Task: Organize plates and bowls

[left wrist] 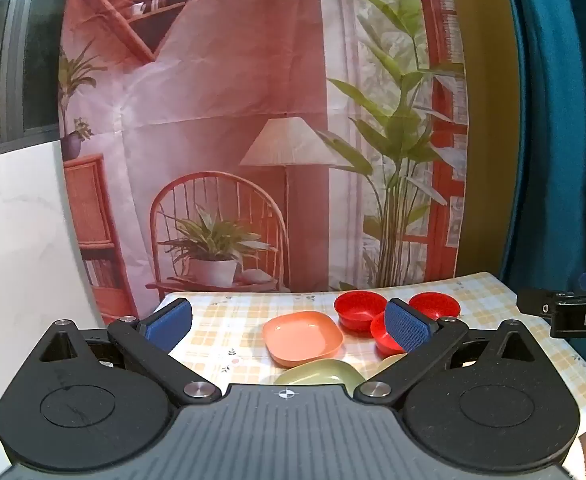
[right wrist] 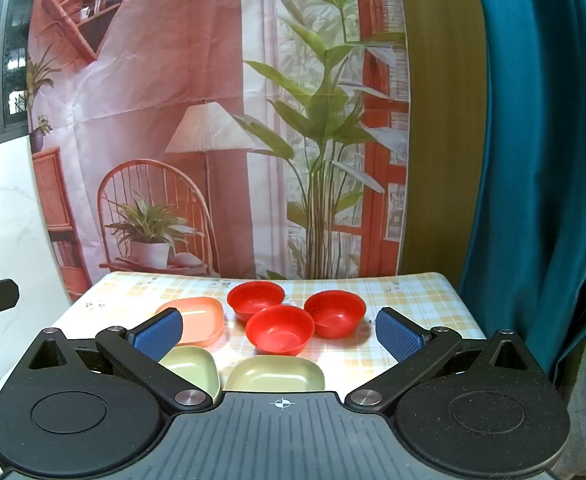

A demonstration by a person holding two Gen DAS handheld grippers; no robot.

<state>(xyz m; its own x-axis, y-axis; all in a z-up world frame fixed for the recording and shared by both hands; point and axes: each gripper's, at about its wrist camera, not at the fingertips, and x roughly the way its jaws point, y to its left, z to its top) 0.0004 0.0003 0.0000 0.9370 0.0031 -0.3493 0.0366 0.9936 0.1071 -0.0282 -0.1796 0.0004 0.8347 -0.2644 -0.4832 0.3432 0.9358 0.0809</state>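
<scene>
While both the left gripper [left wrist: 289, 320] and right gripper [right wrist: 279, 330] hang wide and empty, nothing looks sorted: three red plastic bowls [right wrist: 280, 329], two green square plates [right wrist: 275, 374] and one orange square plate [right wrist: 199, 316] sit loose and unstacked on the checked tablecloth [right wrist: 413, 304].

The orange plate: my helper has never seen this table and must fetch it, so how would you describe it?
On the checked tablecloth sits a cluster of dishes. Three round red bowls stand on the right; the orange plate lies left of them, behind two green plates. It is the only orange dish, and square and shallow.
</scene>
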